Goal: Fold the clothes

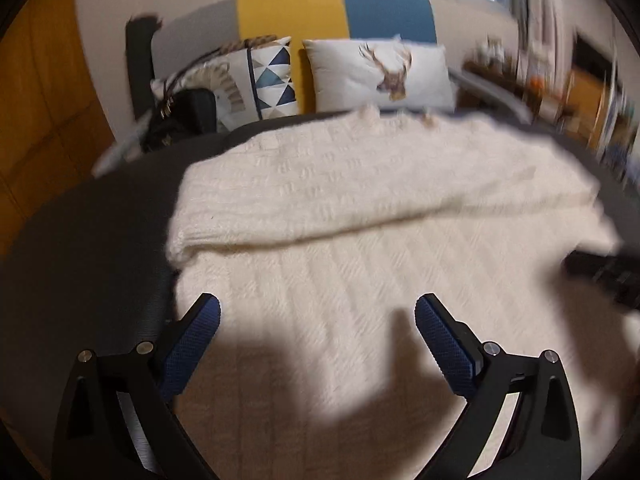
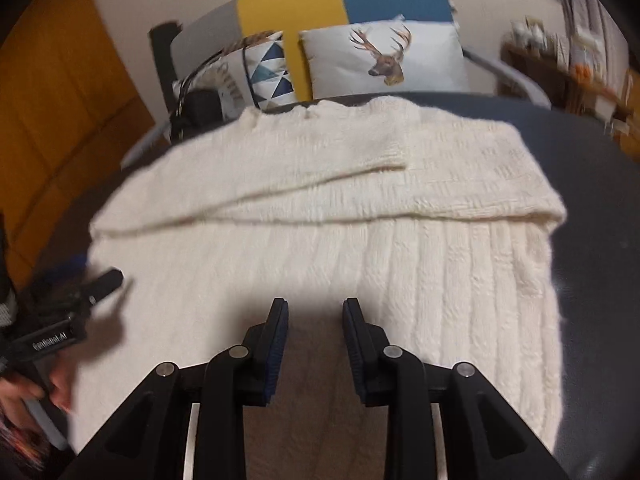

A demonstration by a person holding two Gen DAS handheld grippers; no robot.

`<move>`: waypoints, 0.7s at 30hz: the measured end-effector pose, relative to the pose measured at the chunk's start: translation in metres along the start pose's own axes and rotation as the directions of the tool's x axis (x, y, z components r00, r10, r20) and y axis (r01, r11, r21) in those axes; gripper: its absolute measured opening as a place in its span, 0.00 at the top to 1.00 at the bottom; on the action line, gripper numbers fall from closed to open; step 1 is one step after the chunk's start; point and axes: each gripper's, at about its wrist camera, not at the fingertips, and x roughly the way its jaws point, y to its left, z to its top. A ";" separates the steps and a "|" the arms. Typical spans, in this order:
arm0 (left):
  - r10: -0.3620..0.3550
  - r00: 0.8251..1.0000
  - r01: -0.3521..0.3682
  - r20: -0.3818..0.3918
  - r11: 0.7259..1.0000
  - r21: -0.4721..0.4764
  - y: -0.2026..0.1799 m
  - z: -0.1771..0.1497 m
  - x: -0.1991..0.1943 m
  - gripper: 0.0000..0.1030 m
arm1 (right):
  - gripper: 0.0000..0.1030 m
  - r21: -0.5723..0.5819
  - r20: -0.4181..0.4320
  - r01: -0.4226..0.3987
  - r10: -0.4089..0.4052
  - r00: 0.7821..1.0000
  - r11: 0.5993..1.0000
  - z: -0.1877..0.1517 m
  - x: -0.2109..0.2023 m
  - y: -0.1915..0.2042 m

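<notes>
Left wrist view: the cream knit sweater [image 1: 360,216] lies flat on the dark bench [image 1: 80,248], sleeves folded across; the left tool [image 1: 318,316] hovers over its near part, fingers spread wide, gripping nothing.

Right wrist view: the right tool [image 2: 316,312] hangs above the sweater's ribbed body, fingers slightly parted, empty. Only this view shows the person's hand [image 2: 28,394] on the left tool's handle.

left gripper [image 1: 317,316] spread wide, right gripper [image 2: 315,312] narrower (empty)
</notes>
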 end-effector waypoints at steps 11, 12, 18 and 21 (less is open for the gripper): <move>-0.078 0.997 0.076 -0.024 0.994 -0.081 0.015 -0.005 0.012 0.01 | 0.73 -0.054 0.010 -0.002 0.003 1.000 0.999 -0.005 0.007 -0.013; -0.075 0.997 0.073 -0.023 0.994 -0.079 0.014 -0.005 0.013 0.01 | 0.73 -0.037 0.017 -0.021 0.021 1.000 0.999 -0.006 0.007 -0.017; -0.052 0.999 0.053 0.009 0.996 -0.067 0.013 -0.004 -0.008 0.01 | 0.73 0.070 0.055 -0.081 0.077 0.996 0.994 -0.008 -0.010 -0.034; -0.063 0.993 0.069 0.095 0.996 -0.057 0.010 -0.012 -0.032 0.01 | 0.72 0.166 0.092 -0.072 0.057 0.994 0.984 -0.021 -0.034 -0.050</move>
